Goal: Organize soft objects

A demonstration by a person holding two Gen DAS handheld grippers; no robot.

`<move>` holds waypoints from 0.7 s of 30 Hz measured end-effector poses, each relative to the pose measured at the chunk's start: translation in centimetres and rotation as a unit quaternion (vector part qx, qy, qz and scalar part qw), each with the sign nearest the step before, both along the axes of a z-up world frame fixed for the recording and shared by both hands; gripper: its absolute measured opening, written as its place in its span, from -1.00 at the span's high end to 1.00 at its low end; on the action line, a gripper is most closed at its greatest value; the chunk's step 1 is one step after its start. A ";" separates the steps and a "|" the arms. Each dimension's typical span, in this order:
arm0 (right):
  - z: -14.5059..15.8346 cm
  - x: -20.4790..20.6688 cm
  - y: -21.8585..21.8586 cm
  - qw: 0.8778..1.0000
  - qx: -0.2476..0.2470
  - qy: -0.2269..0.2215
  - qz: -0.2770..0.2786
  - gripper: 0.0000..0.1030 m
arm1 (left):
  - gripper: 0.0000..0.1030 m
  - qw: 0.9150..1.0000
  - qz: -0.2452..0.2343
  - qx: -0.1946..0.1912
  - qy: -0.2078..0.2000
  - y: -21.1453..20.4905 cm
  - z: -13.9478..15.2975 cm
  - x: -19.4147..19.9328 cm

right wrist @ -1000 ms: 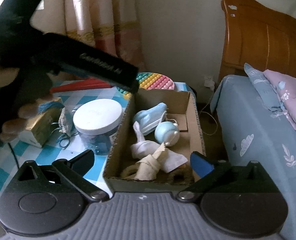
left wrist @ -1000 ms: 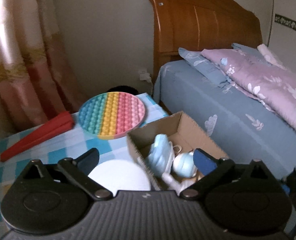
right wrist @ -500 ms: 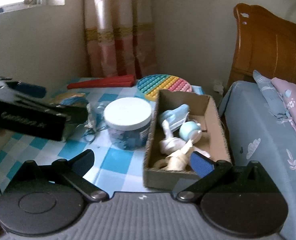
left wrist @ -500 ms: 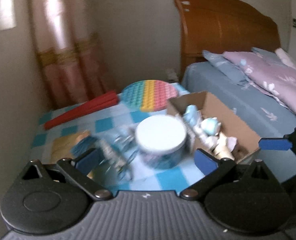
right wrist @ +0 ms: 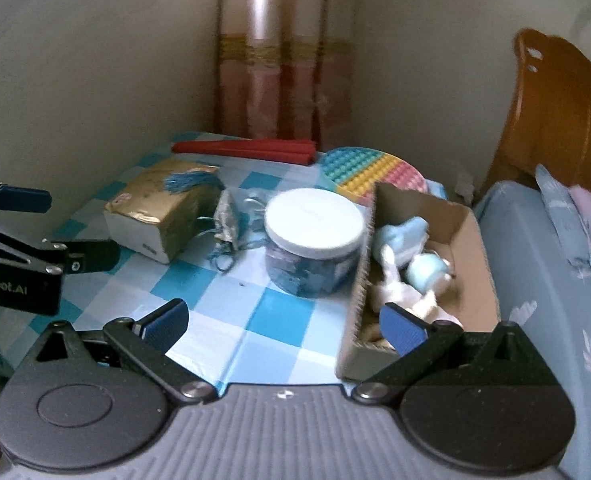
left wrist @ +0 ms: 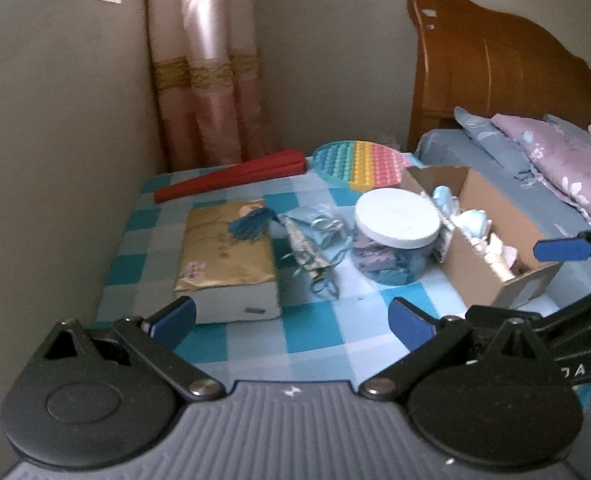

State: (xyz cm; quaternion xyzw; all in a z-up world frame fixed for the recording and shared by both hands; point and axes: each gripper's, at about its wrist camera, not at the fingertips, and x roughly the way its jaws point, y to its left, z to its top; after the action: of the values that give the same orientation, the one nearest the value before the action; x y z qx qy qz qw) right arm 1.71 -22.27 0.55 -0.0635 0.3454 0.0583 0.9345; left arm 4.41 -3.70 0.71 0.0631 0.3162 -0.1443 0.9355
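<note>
Both grippers are hanging over the near edge of the checkered table with nothing in them. The left gripper has its blue fingers spread wide, and the right gripper is spread just as wide. The soft stuff is piled in the cardboard box, which sits past the right gripper's right fingertip: a pale blue plush, a little round light-blue thing and some white-and-cream knotted bits (too blurry to say what exactly). From the left gripper, the box is off beyond its right finger. Straight ahead between the fingers is a white-lidded jar, touching the box. A gold-wrapped packet with a blue tassel lies ahead of the left finger.
</note>
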 end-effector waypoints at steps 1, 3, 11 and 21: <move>0.0 0.2 0.4 1.000 -0.003 -0.001 0.006 -1.00 | -0.98 1.000 0.002 0.000 0.000 0.3 -0.1 0.0; 0.1 0.7 1.1 1.000 -0.007 -0.001 0.020 -1.00 | -0.98 1.000 0.005 -0.005 0.002 1.1 -0.3 0.3; -0.1 2.1 2.4 0.999 -0.016 0.005 0.035 -1.00 | -0.98 1.000 -0.003 0.004 0.006 2.5 -0.7 1.4; -0.9 1.7 1.4 0.999 -0.010 0.002 0.037 -1.00 | -0.98 0.999 -0.044 0.010 -0.002 -0.1 0.6 4.5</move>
State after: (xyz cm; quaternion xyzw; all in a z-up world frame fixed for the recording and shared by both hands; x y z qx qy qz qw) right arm 3.43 -20.92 -0.33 -0.0853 0.3448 0.0891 0.9305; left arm 8.90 -3.76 1.33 0.0861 0.3131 -0.1820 0.9281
